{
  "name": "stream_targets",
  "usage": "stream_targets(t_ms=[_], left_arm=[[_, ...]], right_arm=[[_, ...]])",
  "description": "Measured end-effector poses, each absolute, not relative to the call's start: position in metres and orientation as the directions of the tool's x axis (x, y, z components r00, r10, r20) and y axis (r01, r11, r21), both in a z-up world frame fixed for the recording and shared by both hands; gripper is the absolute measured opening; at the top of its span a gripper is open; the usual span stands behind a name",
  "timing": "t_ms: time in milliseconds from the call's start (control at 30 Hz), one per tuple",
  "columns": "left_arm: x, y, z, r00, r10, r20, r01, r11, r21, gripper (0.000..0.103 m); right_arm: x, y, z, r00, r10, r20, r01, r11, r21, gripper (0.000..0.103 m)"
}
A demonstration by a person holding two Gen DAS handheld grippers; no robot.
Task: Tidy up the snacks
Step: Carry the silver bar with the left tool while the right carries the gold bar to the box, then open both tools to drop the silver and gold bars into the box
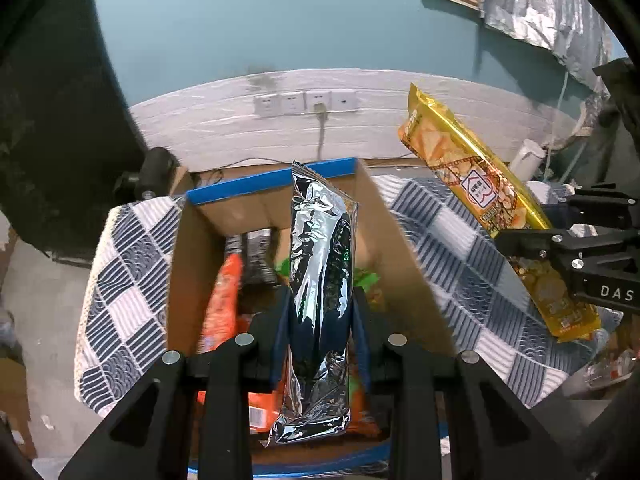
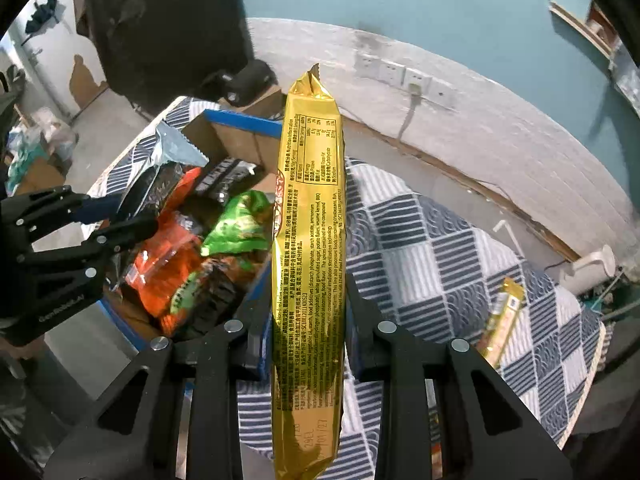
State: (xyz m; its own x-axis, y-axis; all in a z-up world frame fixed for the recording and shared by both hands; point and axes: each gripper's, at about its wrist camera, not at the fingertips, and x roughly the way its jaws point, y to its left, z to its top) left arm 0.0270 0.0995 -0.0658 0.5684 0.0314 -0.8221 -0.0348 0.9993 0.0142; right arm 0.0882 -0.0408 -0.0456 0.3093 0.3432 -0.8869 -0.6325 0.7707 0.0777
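The left claw [image 1: 320, 312] is clamped on a silver foil packet [image 1: 320, 280], held upright above the cardboard box [image 1: 400, 248]. Inside the box lie an orange packet [image 2: 168, 264], a black packet [image 2: 224, 178] and a green packet [image 2: 240, 228]. Right of the box, over the checked cloth [image 2: 432, 264], the right claw [image 2: 308, 312] grips a gold packet [image 2: 308, 240]. Another gold packet [image 2: 502, 320] lies on the cloth farther right.
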Motion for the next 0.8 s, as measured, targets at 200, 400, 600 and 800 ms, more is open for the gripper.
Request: stream_targets(t_ms=[200, 400, 600, 800], left_arm=[[0.028, 0.122, -0.076, 0.558, 0.028, -0.83, -0.061, 0.998, -0.007, 0.029], [0.029, 0.139, -0.091, 0.533, 0.036, -0.846, -0.09, 0.996, -0.014, 0.029], [0.03, 0.154, -0.103, 0.506, 0.013, -0.862, -0.115, 0.992, -0.052, 0.029], [0.029, 0.154, -0.105, 0.5, 0.007, -0.866, -0.121, 0.991, -0.062, 0.057]], right_arm=[[0.095, -0.008, -0.053, 0.269, 0.354, -0.896, -0.648, 0.754, 0.103, 0.027], [0.096, 0.025, -0.064, 0.227, 0.361, -0.905, -0.664, 0.737, 0.127, 0.027], [0.095, 0.049, -0.077, 0.191, 0.364, -0.912, -0.669, 0.728, 0.15, 0.027], [0.094, 0.052, -0.082, 0.181, 0.358, -0.916, -0.66, 0.735, 0.157, 0.04]])
